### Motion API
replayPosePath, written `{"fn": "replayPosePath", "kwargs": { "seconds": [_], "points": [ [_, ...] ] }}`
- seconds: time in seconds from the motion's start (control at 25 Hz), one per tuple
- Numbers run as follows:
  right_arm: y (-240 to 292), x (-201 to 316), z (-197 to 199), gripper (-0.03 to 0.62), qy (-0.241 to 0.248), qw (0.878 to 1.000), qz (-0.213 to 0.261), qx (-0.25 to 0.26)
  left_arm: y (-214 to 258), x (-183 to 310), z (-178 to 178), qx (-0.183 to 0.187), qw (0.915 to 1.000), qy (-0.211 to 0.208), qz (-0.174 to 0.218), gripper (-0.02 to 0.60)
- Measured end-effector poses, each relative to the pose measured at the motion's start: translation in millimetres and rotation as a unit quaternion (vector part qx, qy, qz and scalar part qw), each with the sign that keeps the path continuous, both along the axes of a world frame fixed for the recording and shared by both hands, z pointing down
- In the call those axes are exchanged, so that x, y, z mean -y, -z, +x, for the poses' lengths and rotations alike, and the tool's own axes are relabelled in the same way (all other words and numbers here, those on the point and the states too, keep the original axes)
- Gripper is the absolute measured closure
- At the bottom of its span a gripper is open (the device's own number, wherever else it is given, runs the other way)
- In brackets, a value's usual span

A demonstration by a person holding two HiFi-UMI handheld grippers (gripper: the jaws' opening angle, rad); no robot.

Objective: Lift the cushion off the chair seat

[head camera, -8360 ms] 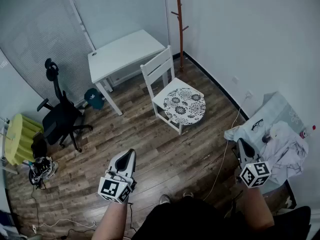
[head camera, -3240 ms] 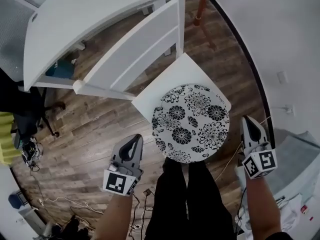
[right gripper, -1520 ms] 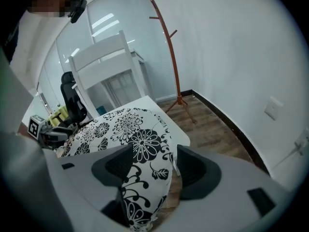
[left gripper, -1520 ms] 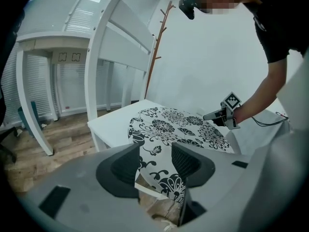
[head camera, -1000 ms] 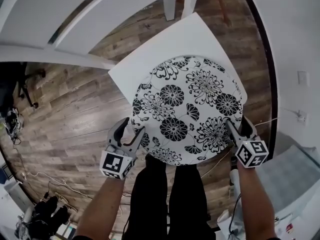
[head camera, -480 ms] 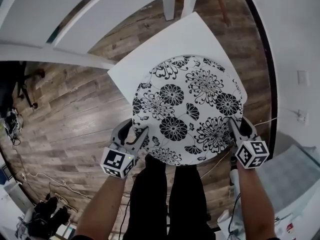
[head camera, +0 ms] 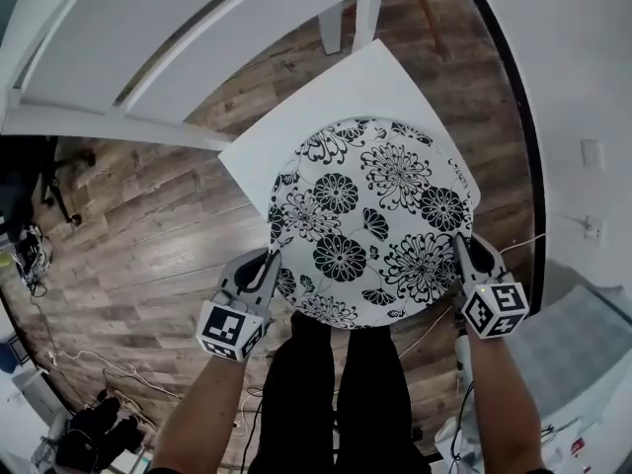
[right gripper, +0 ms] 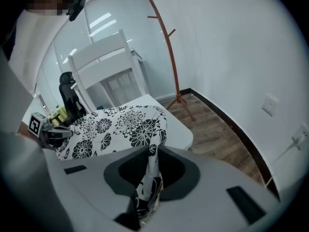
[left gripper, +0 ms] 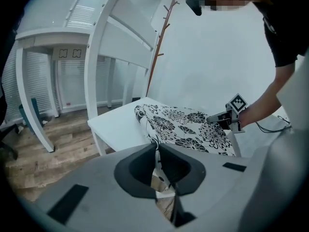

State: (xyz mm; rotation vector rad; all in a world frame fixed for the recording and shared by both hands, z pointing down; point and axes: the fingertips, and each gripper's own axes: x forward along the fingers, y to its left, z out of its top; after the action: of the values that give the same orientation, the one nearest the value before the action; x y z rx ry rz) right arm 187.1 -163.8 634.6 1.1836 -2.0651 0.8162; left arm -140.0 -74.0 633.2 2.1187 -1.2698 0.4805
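A round white cushion (head camera: 370, 217) with black flower prints lies over the white chair seat (head camera: 341, 92). My left gripper (head camera: 269, 268) has just been closing and is shut on the cushion's near-left edge (left gripper: 157, 151), the fabric pinched between its jaws. At the near-right edge my right gripper (head camera: 462, 253) has likewise been closing, and it is shut on the cushion rim (right gripper: 152, 161), which hangs folded through the jaws. The cushion (left gripper: 181, 127) sags between the two grips, its edges raised slightly off the seat (right gripper: 176, 129).
The chair's white slatted back (head camera: 178, 62) rises at the far left, close to a white desk (head camera: 39, 8). A red coat stand (right gripper: 166, 47) stands by the wall (right gripper: 231, 47). Cables (head camera: 79, 368) lie on the wood floor; the person's legs (head camera: 331, 393) stand against the seat front.
Both grippers stood open at the cushion's near edges a second ago; now both have closed on the rim. The cushion's near edge has come up slightly with them.
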Motion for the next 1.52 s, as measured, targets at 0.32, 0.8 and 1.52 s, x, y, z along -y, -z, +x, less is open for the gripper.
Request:
{"fn": "replayPosePath", "kwargs": {
  "seconds": [0.32, 0.8, 1.52],
  "points": [
    [21, 3, -3, 0.543, -0.003, 1.000, 0.023, 0.009, 19, 1, 4, -0.014, 0.9998, -0.009, 0.015, 0.563],
    [-21, -8, -3, 0.543, -0.003, 0.997, 0.053, 0.057, -7, -5, 7, 0.026, 0.9982, -0.017, 0.051, 0.563],
    [-26, -15, -4, 0.546, -0.012, 0.990, 0.095, 0.106, -3, -4, 8, 0.057, 0.9929, -0.005, 0.105, 0.563]
  ]
}}
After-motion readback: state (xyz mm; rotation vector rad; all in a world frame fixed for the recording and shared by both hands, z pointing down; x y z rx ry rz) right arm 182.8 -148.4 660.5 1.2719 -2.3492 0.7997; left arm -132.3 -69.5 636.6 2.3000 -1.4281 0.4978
